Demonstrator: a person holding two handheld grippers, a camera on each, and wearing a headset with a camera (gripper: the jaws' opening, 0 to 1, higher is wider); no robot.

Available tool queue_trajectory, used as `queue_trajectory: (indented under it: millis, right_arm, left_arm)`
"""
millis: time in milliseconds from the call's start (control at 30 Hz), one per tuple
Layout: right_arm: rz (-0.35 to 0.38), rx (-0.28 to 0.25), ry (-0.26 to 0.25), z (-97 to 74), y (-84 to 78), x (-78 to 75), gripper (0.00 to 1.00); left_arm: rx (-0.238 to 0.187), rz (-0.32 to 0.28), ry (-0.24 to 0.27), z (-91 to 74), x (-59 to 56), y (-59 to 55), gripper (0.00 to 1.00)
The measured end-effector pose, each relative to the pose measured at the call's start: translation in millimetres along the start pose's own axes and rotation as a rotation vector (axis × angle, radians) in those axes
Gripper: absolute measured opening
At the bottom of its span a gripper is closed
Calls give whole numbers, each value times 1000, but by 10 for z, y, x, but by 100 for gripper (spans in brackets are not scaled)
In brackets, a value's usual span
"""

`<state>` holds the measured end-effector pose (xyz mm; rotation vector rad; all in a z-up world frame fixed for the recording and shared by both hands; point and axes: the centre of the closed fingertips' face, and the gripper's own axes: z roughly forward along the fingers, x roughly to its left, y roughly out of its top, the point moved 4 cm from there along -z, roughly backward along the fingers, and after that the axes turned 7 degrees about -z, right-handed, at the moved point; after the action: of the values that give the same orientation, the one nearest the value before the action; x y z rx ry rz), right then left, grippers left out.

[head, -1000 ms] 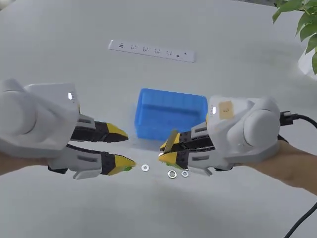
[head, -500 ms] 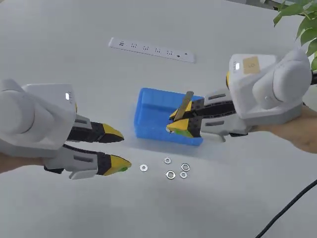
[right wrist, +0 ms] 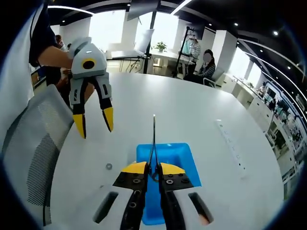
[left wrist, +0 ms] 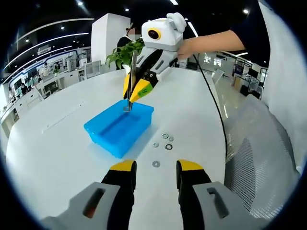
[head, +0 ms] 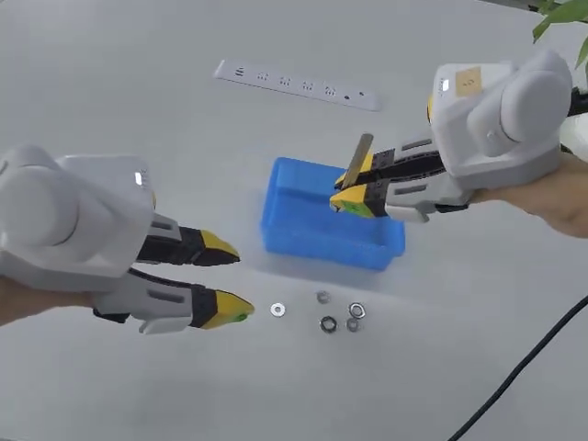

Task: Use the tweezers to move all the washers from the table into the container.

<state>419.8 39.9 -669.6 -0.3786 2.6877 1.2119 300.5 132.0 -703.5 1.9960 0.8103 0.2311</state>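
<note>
Right gripper [head: 340,196], fingers pressing together on the tweezers [head: 358,154], is hovering above the blue container [head: 322,246], tweezer tips reaching down below the fingertips into it. Left gripper [head: 242,282], fingers spread and empty, is pointing at five washers [head: 328,323] lying on the table [head: 138,83] just beyond its fingertips.

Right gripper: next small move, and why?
Five washers lie on the table; the tweezers hang tips-down over the container, seemingly carrying one more. So probably ease the right gripper slightly to let it drop.
</note>
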Motion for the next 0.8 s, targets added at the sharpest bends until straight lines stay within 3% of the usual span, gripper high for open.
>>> queue_trajectory:
  millis: [167,367,533,633,800]
  right_arm:
    - [7,13,5,131,-148,-107,9]
    - [22,19,10,236,-254,-173,9]
    - [26,26,6,309,-352,-226,9]
    - [36,28,7,342,-414,-248,9]
    - [37,48,24,423,-551,-222,10]
  left_arm:
    - [14,-5,2,3,21,-38,40]
    - [16,-12,7,22,35,-61,50]
    - [25,-17,29,37,77,-81,67]
    - [32,-15,38,35,95,-81,71]
    - [73,-35,65,38,140,-117,78]
